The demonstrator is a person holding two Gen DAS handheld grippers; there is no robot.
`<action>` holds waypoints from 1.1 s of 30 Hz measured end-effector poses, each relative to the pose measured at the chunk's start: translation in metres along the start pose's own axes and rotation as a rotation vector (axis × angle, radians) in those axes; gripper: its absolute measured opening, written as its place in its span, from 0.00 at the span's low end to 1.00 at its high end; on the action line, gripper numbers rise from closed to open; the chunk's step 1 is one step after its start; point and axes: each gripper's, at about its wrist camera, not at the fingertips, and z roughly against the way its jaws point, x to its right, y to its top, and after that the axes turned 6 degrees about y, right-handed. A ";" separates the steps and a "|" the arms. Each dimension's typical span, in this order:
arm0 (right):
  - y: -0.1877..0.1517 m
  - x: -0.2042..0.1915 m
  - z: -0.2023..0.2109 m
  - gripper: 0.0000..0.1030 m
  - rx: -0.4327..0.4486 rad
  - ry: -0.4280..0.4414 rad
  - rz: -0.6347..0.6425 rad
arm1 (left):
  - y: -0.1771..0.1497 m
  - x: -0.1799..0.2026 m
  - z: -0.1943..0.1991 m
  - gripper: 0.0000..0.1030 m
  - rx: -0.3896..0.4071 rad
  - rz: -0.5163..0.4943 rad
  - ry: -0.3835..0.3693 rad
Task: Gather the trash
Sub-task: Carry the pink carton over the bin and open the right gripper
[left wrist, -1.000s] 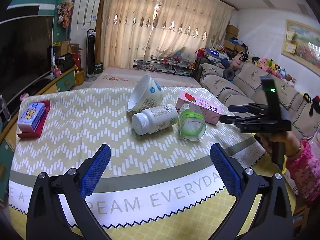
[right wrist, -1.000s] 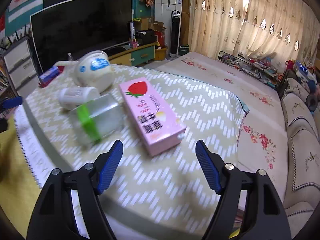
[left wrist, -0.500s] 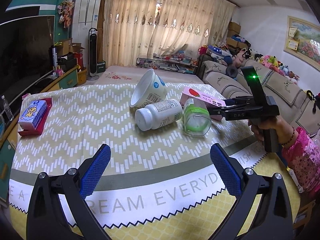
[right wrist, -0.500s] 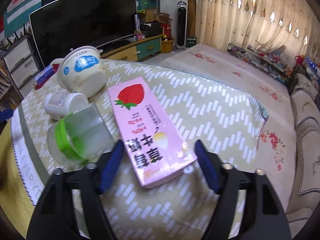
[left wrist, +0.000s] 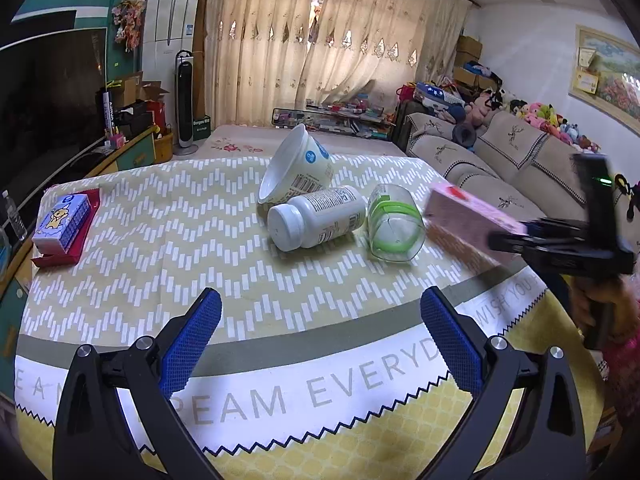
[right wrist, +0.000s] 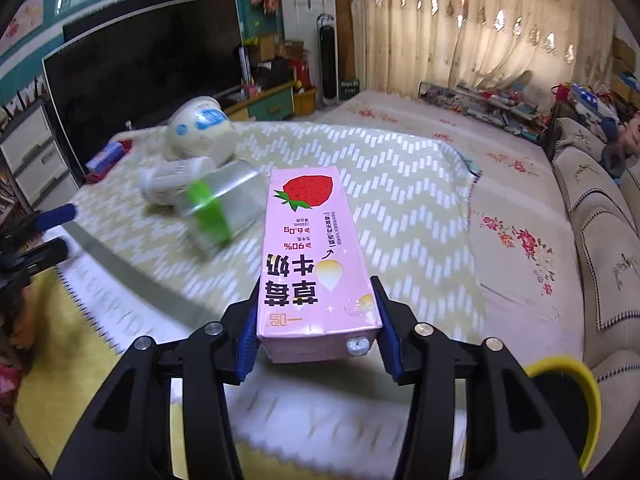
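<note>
The right tongs [right wrist: 316,332] have the pink strawberry milk carton [right wrist: 312,256] squarely between their blue pads, jaws closing in on its two long sides, and the pads sit flush against the cardboard at the near end of the box. The carton points away from the camera, strawberry at the far end, print upside down from this angle. From the left wrist view the same carton [left wrist: 472,216] shows at the right edge of the worktop [left wrist: 160,240], tilted and blurred, with the black body of the right tongs behind it and a hand [left wrist: 600,308] in a pink sleeve wrapped around the grip. The left tongs [left wrist: 320,340] hang wide open over the near edge of the worktop, nothing between their blue pads, over the printed lettering on the cloth. Out in the middle of the zigzag cloth lies the rest of the trash in a tight cluster: a white pill bottle [left wrist: 316,220] on its side, cap toward the camera; a white paper bowl [left wrist: 296,172] tipped on its side just behind it, touching it; and a clear cup with a green band [left wrist: 394,224] lying just beside the bottle, mouth toward the camera. Far left on the cloth, well apart from the cluster, a blue card box [left wrist: 62,220] rests on a red tray [left wrist: 68,252]. A yellow-rimmed bin [right wrist: 568,400] shows at the lower right of the right wrist view.
</note>
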 end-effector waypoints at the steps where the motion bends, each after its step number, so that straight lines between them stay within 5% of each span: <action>1: -0.006 -0.004 0.010 0.45 0.017 -0.005 -0.002 | -0.001 0.001 -0.001 0.95 -0.002 -0.003 0.001; 9: -0.052 -0.016 0.087 0.45 0.116 -0.062 -0.063 | -0.002 0.000 0.000 0.95 -0.004 0.010 -0.003; 15: -0.097 0.027 0.132 0.46 0.130 -0.225 -0.212 | -0.002 -0.002 0.002 0.95 0.003 0.018 0.001; 21: -0.137 0.078 0.138 0.46 0.091 -0.372 -0.351 | -0.004 0.002 0.001 0.95 0.004 -0.001 0.009; 28: -0.147 0.105 0.122 0.46 0.073 -0.456 -0.394 | -0.004 0.001 0.000 0.95 -0.001 0.004 0.010; 30: -0.149 0.108 0.119 0.58 0.072 -0.493 -0.408 | -0.004 0.001 -0.001 0.95 -0.003 0.002 0.007; 33: -0.148 0.105 0.118 0.58 0.084 -0.531 -0.406 | -0.004 0.003 -0.002 0.95 -0.006 -0.006 0.004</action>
